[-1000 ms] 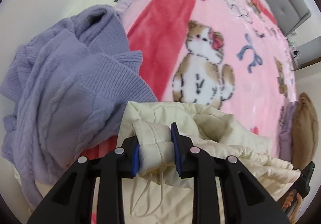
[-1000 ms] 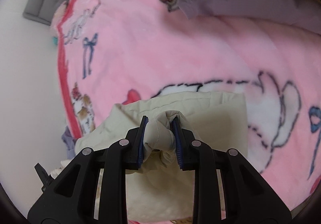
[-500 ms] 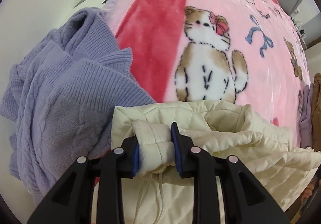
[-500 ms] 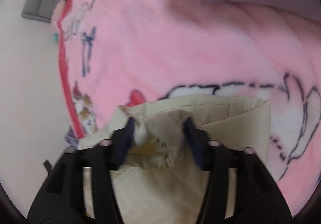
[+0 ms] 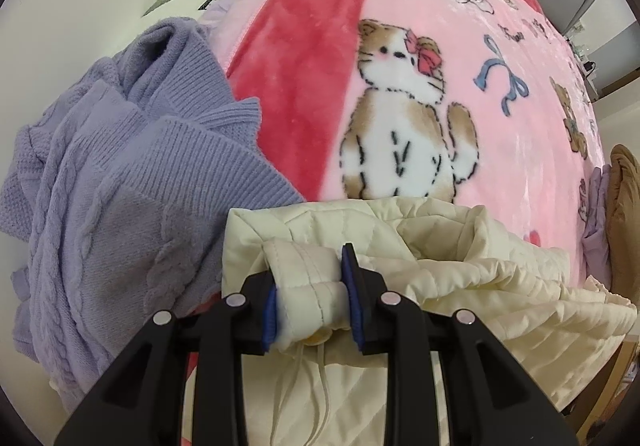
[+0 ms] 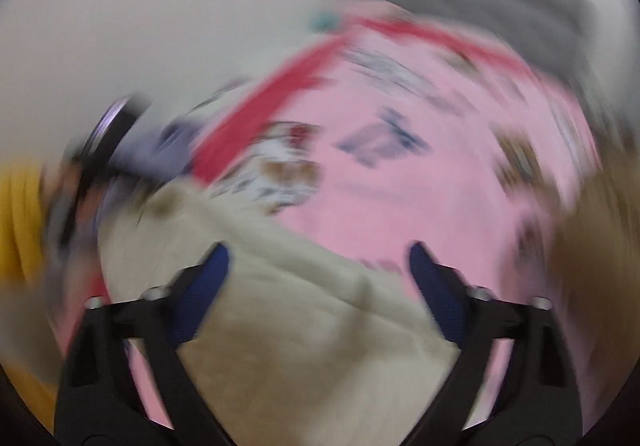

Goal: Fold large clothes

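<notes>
Cream quilted jacket lies on the pink plush cat-print blanket. The left gripper clamps its drawstring hem; the right gripper (badly blurred) has just been closing slightly, jaws apart and empty. It should regrasp cleanly before folding.

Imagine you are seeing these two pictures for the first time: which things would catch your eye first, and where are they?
The pink blanket with its cartoon cat fills the upper middle of the left view. Left of it lies a crumpled lilac sweater. At the bottom, the left gripper is clamped on a fold of the cream quilted jacket, while in the blurred right view the right gripper has its jaws open above the jacket.
</notes>
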Demonstrator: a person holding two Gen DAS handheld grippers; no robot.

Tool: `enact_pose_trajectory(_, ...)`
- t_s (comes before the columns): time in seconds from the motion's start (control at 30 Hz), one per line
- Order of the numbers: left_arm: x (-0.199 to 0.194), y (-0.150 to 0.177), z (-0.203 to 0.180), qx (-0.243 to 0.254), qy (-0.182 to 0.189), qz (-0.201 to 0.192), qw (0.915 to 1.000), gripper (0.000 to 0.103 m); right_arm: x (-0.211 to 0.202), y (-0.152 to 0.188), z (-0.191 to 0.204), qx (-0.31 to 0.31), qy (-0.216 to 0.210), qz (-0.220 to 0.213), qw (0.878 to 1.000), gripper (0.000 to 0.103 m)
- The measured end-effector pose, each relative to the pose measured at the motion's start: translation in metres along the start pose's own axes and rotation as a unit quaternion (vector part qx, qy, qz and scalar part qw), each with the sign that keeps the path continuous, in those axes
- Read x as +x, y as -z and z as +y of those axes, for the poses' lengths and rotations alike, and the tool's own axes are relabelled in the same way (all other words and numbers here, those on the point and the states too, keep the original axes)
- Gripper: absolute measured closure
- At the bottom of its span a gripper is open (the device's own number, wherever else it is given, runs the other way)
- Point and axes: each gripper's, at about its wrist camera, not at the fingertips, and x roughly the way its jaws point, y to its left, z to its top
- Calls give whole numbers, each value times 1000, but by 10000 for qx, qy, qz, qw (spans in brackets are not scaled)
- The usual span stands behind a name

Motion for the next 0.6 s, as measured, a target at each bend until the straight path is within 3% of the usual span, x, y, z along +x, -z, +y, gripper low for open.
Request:
enact_pose_trajectory(0.03, -1, 1, 2, -15, 28, -11, 10000, 75, 10, -2, 17, -329, -76, 93, 9994, 67)
enact_pose_trajectory(0.07, -1, 1, 4, -47, 57, -7, 10000, 75, 21, -4, 31, -500, -259, 230, 9981, 82)
enact_pose_trajectory(0.17, -1, 2, 7, -80, 126, 4, 9999, 75, 38, -2, 61, -821, -506, 315, 9948, 83)
enact_pose_trajectory(0.27, -5, 2, 9, -45, 194, -32, 9998, 75, 47, 6, 87, -1455, 281, 224, 9887, 84)
enact_pose_trajectory(0.37, -8, 3, 12, -48, 267, -44, 9996, 74, 75, 17, 97, -1906, 787, 641, 9764, 84)
enact_pose_trajectory(0.47, -16, 2, 19, -97, 485, -87, 9987, 71, 101, 25, 89, -1763, 835, 1029, 9754, 83)
enact_pose_trajectory(0.6, -38, 6, 27, -31, 949, -441, 9945, 63, 129, 24, 81, -1311, 729, 1330, 9797, 81)
